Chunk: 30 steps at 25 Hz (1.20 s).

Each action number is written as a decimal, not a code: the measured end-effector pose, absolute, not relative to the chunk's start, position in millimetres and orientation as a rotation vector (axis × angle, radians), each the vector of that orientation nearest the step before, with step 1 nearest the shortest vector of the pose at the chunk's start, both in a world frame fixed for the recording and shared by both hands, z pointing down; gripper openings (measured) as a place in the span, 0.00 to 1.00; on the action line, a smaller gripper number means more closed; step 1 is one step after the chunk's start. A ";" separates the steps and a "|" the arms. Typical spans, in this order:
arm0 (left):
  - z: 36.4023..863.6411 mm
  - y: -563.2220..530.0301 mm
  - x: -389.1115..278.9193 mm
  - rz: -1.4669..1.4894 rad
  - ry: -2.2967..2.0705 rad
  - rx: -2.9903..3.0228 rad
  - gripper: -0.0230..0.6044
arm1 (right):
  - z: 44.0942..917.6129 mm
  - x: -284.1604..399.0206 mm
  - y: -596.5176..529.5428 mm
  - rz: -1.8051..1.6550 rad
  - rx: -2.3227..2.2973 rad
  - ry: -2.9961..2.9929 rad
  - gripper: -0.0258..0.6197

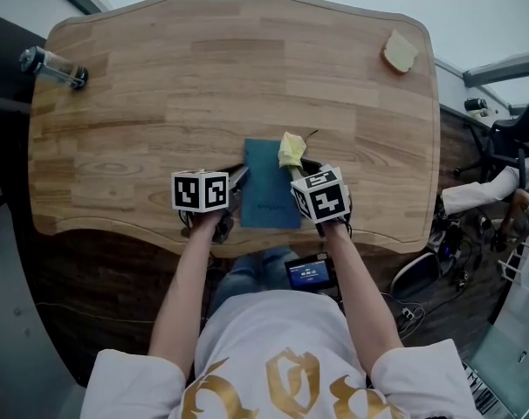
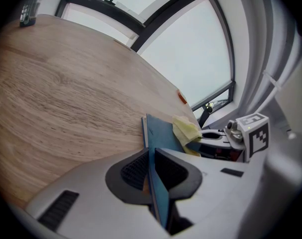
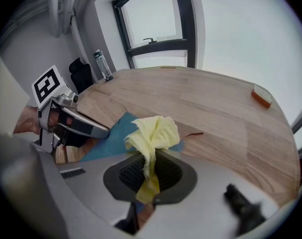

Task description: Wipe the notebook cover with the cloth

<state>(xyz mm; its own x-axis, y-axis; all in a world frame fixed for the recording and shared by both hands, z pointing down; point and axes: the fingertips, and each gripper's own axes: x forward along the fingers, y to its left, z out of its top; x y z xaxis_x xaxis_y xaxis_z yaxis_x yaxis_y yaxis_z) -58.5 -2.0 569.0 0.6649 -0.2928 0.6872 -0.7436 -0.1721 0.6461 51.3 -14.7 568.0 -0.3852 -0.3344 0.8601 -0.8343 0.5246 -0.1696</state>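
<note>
No word or number can be read anywhere. The left marker cube (image 1: 200, 190) and the right marker cube (image 1: 321, 194) bear only black-and-white square patterns. A small screen (image 1: 309, 275) at the person's waist glows blue, its lines too small to read. The gold print (image 1: 286, 381) on the white shirt is ornate and cut off by the picture's edge, so its letters cannot be told.

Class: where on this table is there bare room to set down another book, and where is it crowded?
Free: the wide middle of the table, between the bottle far left and the sponge far right; also both near corners. Crowded: near centre, where the left gripper grips the notebook and the right gripper holds the cloth.
</note>
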 end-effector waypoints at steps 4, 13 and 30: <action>569.0 -2.3 -59.0 0.499 -0.840 1.754 0.11 | 567.8 43.8 -17.1 0.762 0.945 -1.962 0.10; 568.8 -2.0 -58.7 0.500 -0.842 1.753 0.11 | 566.7 26.4 -18.7 0.726 0.895 -1.988 0.10; 569.2 -1.7 -58.6 0.502 -0.843 1.754 0.11 | 567.1 -13.0 7.9 0.674 0.746 -2.040 0.10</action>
